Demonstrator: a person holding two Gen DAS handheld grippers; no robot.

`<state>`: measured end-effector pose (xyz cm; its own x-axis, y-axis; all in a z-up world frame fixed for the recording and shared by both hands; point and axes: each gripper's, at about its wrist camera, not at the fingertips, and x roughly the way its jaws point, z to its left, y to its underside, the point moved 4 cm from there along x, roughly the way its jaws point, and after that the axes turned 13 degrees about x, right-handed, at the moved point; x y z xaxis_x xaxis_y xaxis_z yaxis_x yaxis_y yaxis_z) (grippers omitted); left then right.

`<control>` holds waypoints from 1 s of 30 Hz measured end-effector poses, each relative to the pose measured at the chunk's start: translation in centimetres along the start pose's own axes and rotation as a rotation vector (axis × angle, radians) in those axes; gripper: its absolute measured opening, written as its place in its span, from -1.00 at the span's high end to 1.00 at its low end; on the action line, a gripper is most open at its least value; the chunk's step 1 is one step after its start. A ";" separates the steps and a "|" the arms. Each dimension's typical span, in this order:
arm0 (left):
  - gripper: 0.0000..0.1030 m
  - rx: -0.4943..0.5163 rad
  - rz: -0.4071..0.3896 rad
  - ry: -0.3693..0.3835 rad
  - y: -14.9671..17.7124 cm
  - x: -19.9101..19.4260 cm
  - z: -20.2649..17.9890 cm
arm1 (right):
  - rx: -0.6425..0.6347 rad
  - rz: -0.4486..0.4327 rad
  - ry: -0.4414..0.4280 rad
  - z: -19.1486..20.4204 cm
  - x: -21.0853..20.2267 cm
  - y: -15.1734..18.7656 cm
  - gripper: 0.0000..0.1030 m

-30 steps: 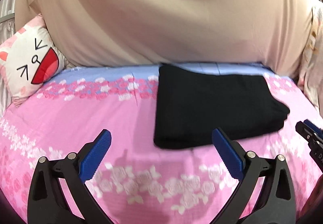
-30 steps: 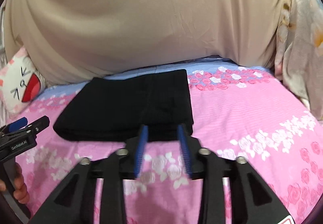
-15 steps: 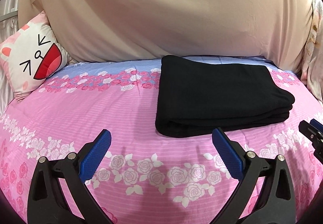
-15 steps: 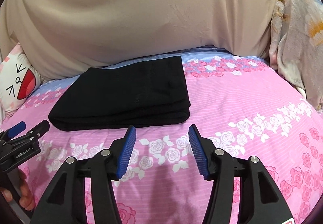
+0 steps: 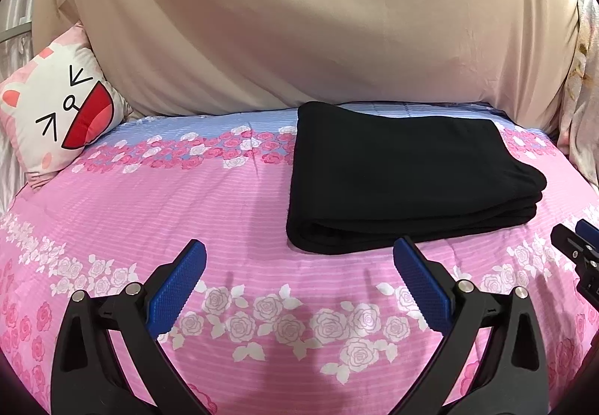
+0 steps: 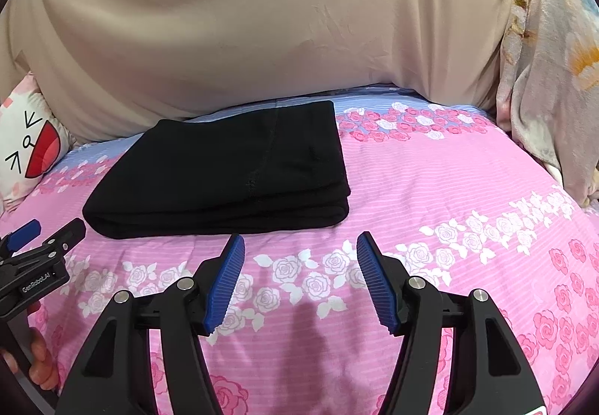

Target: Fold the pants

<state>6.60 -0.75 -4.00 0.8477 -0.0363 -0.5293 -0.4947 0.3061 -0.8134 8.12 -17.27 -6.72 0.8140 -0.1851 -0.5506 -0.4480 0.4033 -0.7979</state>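
The black pants lie folded into a flat stacked rectangle on the pink rose-print bed, toward the far side. In the right wrist view the same pants sit just beyond the fingers. My left gripper stands wide open, short of the near edge of the pants, with nothing between its blue pads. My right gripper is near the pants' front right corner; its jaws are opening and hold nothing. The left gripper also shows at the left edge of the right wrist view, held by a hand.
A large beige cushion rises behind the pants. A white cartoon-face pillow leans at the far left. A floral blanket hangs at the far right. Bare bedspread lies left and right of the pants.
My right gripper's jaws have spread apart and drawn back from the front edge of the pants. The left gripper has stayed wide open and pulled back slightly.
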 end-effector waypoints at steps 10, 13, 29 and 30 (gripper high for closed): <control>-0.90 -0.007 0.011 0.002 0.2 0.3 0.0 | 0.001 0.003 0.009 0.0 -0.1 0.1 -0.19; -0.90 -0.007 0.012 0.003 0.1 0.3 0.0 | 0.000 0.003 0.008 0.0 -0.1 0.1 -0.19; -0.90 0.005 0.015 0.018 0.2 0.5 0.0 | -0.012 0.000 0.011 -0.1 -0.2 0.0 -0.20; -0.90 0.005 0.016 0.018 0.2 0.5 0.0 | -0.013 0.000 0.011 -0.2 -0.2 0.0 -0.20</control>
<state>6.94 -0.75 -4.47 0.8361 -0.0489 -0.5464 -0.5070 0.3114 -0.8037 7.87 -17.37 -6.63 0.8098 -0.1950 -0.5534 -0.4531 0.3913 -0.8010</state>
